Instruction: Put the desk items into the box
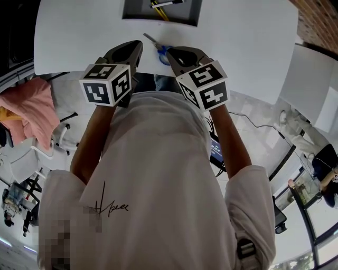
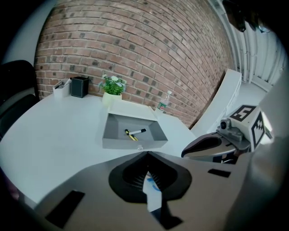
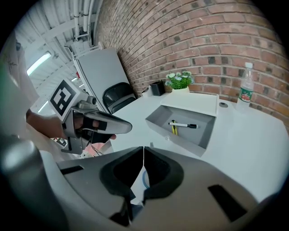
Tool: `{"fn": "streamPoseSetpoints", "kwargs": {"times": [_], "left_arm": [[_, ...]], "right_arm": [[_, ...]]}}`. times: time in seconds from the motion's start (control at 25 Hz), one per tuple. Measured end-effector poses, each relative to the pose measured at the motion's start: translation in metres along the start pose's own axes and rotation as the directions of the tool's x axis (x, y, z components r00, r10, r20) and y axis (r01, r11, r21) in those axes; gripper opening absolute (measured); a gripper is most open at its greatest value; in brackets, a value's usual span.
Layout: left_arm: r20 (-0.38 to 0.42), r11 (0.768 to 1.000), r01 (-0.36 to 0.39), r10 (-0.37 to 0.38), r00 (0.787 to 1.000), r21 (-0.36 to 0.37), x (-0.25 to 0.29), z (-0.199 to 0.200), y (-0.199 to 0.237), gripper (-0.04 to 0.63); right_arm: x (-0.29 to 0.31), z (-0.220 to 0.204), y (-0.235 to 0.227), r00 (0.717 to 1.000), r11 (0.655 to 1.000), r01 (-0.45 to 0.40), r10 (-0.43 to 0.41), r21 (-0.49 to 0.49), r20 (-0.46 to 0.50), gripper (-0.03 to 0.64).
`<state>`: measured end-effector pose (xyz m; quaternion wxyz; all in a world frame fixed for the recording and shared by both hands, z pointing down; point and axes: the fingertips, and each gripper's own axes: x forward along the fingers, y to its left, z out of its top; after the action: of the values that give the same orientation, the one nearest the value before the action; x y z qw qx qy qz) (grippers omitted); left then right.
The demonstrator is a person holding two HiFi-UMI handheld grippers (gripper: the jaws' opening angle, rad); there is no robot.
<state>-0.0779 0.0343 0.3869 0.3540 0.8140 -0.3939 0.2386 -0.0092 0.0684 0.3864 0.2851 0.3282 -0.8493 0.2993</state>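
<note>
I hold left gripper (image 1: pixel 137 46) and right gripper (image 1: pixel 171 52) closed and empty over the blue-handled scissors (image 1: pixel 156 46). The scissors lie on the table (image 1: pixel 79 31) near the grey box (image 1: pixel 195 13), probably the next item to pick up.

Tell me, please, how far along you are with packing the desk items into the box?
Done: a marker and a yellow pen lie in the grey box. In hand: nothing; the left gripper and right gripper are both shut and empty. Left: the blue-handled scissors on the table.
</note>
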Motion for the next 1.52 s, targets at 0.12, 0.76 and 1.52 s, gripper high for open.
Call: {"fn": "streamPoseSetpoints", "kwargs": {"times": [0.12,0.76,1.52], "left_arm": [[0.007,1.000,-0.018,0.018,1.000,0.007,-0.002,0.001,0.004,0.005],[0.023,0.999,-0.049,0.049,0.999,-0.017,-0.012,0.003,0.016,0.005],[0.019,0.998,-0.056,0.056,0.998,-0.037,-0.011,0.000,0.022,0.005]], "right_arm": [[0.004,0.000,-0.001,1.000,1.000,0.001,-0.001,0.004,-0.009,0.028],[0.040,-0.043,-0.004,0.988,1.000,0.006,-0.008,-0.014,-0.154,0.028],[0.058,-0.077,-0.012,0.970,1.000,0.020,-0.017,0.012,-0.241,0.030]]}}
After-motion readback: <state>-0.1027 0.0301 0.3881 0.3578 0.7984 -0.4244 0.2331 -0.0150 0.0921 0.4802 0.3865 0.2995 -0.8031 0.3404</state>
